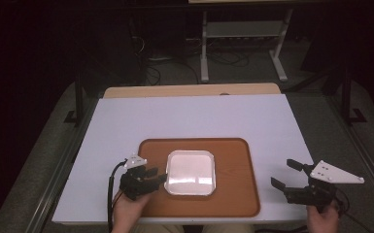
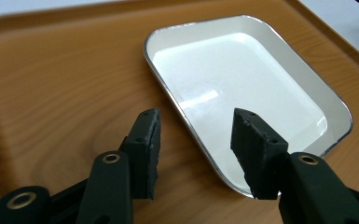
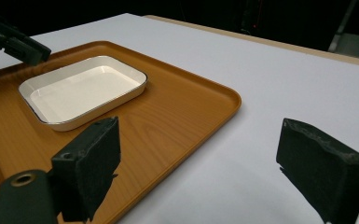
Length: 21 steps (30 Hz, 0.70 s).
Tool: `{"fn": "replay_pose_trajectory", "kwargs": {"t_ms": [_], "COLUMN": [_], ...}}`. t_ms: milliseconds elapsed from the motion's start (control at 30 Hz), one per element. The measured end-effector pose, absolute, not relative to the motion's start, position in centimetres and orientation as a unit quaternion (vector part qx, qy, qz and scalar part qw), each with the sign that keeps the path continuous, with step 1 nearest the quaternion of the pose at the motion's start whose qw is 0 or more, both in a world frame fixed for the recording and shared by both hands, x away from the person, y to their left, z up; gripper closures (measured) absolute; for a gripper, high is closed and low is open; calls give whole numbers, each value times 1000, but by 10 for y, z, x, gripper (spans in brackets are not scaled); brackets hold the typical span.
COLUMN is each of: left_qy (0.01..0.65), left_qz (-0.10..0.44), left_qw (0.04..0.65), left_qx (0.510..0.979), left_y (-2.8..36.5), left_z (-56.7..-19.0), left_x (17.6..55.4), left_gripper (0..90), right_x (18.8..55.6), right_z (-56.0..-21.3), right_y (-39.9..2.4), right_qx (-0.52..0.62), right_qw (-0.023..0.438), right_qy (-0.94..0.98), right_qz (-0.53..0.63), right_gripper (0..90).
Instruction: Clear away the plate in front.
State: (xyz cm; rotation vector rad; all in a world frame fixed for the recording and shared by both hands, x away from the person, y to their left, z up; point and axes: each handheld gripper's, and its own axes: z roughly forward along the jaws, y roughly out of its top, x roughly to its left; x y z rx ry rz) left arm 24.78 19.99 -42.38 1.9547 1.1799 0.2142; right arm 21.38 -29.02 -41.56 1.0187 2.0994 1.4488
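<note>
White enamel dish (image 1: 191, 172) lies mid-tray on the wooden tray (image 1: 233, 199) near the desk's front edge; left gripper (image 2: 196, 140), jaws apart, straddles its rim unclamped, while right gripper (image 1: 287, 175) waits open beside the tray.

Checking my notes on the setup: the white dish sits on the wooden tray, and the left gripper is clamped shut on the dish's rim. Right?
Not quite. The left gripper is open: its jaws straddle the rim of the white dish without pressing on it, as the left gripper view shows. The dish does sit on the wooden tray.
</note>
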Motion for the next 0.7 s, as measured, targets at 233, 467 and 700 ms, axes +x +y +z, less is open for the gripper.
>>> {"fn": "replay_pose_trajectory", "kwargs": {"t_ms": [233,467,700], "left_qy": [448,434,424], "left_qz": [104,117,134], "left_qw": [420,431,432], "left_qx": [783,782,785], "left_y": [210,221,234], "left_z": [-418,-413,-411], "left_x": [253,257,259], "left_gripper": [483,443,405], "right_x": [214,214,214], "right_z": [-416,-416,-416], "right_y": [-291,-291,-293], "right_qx": [365,368,370], "right_qw": [197,197,198], "right_qy": [750,748,748], "right_qz": [515,515,515], "right_gripper": [126,126,126]}}
